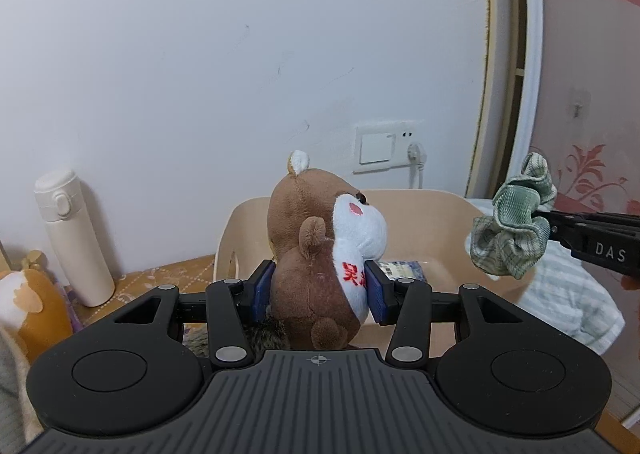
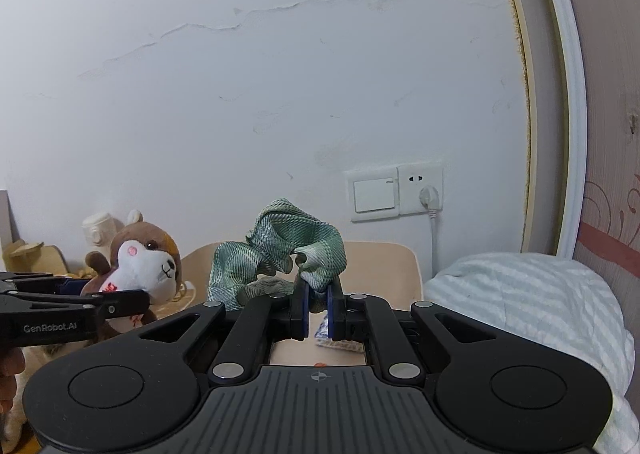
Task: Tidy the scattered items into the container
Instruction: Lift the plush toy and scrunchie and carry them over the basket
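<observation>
White cracked wall (image 2: pixel 280 73) behind, wall socket (image 2: pixel 420 189) plugged. My left gripper (image 1: pixel 320 290) pinches a brown plush squirrel (image 1: pixel 320 250) at its body, raised before the beige bin (image 1: pixel 424 213). My right gripper (image 2: pixel 318 306) clamps a green plaid scrunchie (image 2: pixel 280 250) above that bin.

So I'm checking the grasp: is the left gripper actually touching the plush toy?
Touching. The left wrist view shows the left gripper with both blue pads pressed into the plush toy.
</observation>
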Demonstrator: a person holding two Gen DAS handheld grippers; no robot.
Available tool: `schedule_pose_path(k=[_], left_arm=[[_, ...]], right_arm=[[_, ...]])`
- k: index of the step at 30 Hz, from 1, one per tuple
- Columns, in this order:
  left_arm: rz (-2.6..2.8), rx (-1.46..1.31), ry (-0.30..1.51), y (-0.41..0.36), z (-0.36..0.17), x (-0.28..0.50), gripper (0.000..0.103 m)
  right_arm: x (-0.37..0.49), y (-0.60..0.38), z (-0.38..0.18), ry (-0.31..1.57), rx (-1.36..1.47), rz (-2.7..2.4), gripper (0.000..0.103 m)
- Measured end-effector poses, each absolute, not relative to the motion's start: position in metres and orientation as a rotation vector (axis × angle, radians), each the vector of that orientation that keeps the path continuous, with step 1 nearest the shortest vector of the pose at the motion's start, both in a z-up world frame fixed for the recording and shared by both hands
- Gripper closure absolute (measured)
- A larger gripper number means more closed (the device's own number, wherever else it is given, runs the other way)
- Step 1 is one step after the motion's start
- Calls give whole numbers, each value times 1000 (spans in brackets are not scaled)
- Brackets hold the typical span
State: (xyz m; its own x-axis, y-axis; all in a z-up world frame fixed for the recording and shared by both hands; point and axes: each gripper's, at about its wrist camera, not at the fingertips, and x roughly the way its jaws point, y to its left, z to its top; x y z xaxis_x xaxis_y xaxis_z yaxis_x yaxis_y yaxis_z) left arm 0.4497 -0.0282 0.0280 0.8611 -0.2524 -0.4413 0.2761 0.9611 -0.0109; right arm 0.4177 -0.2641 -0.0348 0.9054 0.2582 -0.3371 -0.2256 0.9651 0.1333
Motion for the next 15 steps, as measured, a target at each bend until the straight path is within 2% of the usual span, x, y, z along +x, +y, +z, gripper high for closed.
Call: schedule_pose_path(k=[15], left_arm=[[-204,83,523,-50,9,510,56]], right_arm=[[474,-260,-64,452,93,218,96]])
